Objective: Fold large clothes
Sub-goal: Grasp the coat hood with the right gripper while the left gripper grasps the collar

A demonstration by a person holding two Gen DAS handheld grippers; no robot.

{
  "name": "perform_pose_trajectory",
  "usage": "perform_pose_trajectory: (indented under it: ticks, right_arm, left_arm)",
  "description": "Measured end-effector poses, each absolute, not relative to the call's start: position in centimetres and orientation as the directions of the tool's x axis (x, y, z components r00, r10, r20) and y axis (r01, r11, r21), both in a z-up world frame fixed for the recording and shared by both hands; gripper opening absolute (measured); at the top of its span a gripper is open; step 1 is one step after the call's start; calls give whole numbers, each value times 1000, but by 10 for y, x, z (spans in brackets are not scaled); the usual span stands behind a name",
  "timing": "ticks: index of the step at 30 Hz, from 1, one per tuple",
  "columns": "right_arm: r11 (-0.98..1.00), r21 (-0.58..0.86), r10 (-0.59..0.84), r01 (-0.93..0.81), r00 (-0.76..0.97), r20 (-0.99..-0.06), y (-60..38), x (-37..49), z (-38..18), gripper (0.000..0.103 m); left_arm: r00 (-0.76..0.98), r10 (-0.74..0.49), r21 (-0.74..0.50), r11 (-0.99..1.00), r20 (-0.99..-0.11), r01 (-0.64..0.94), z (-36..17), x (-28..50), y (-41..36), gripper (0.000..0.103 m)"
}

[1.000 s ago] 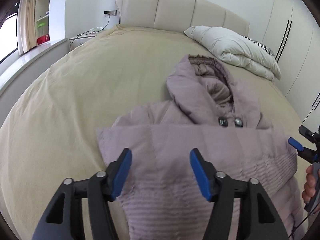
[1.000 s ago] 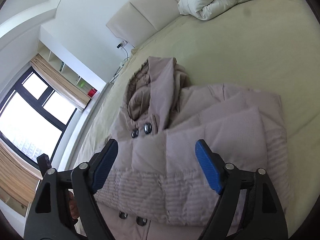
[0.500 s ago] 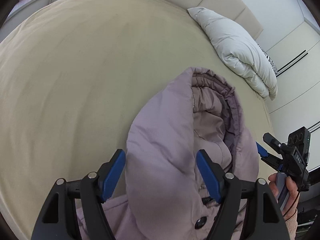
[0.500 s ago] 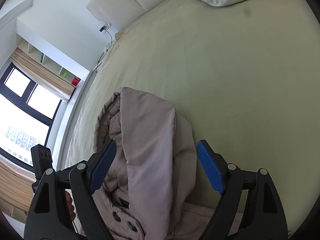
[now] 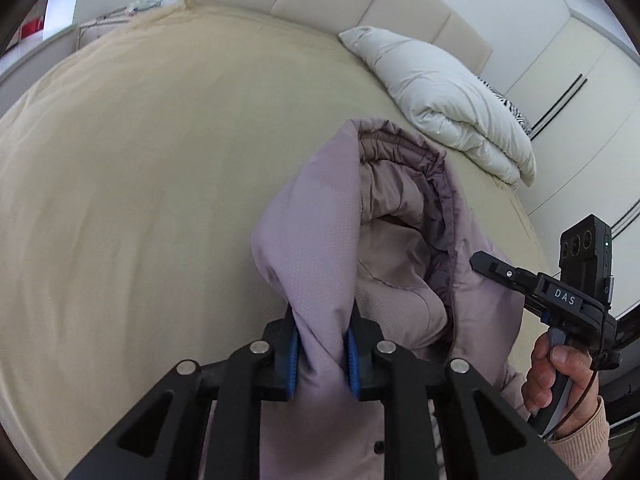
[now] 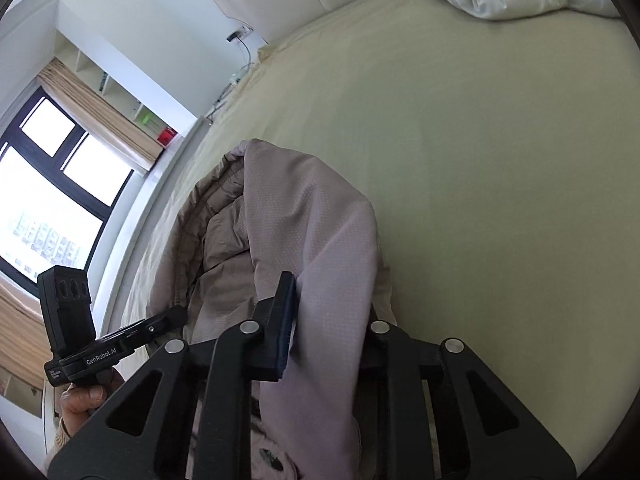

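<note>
a beige bed [image 5: 140, 168] fills both views, and a mauve padded coat [image 5: 400, 240] is laid on it near the lower edge, hood pointing toward the headboard [image 5: 360, 4]. the hood's left side is gathered between the blue pads of the left gripper [image 5: 322, 354], whose jaws are closing with the fabric bunched between them. the hood's right side is draped over the right gripper [image 6: 320, 320], which is pressed shut on the fabric; only its left pad is seen, the other being covered by cloth. a white folded duvet [image 5: 448, 100] is set well apart, at the far right of the bed.

half a second ago both grippers were spread wide on either side of the hood without pinching it; a second ago the coat's quilted body was seen below them.

the hood is seen open, with a darker gathered rim and a paler lining. dark buttons [image 6: 270, 456] are seen on the front. the right hand [image 5: 560, 372] is seen around its handle.
</note>
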State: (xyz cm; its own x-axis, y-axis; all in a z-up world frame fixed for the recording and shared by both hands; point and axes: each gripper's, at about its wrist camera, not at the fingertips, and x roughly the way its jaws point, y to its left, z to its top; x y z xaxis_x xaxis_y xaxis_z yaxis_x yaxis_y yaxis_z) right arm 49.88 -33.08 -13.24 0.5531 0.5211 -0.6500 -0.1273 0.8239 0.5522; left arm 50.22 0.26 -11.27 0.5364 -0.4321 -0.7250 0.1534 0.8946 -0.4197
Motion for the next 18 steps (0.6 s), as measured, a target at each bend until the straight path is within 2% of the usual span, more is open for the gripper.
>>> perform_pose_trajectory:
  ticks: [6,9,12,18]
  right_arm:
    - [788,554,580,-269,628,-519,-343,391,-84,18]
    - [764,564,611,-314,633,-476,-346,328,-80,18]
    - [755,591,611,-285,631,-477,-352,273,-95,18]
    - [733,654,587,-188,661,-468,-372,175,-125,20]
  left_arm:
    - [665,-429,-349,900,-611,260,-69,395,3,20]
    - [689,-424,-317,904,-588,287,-74,344,0,20]
    - [688,-450,-368,888,-570,276,-93,304,5,21]
    - [628,-402,-384,907,-666,174,-138,242,30,28]
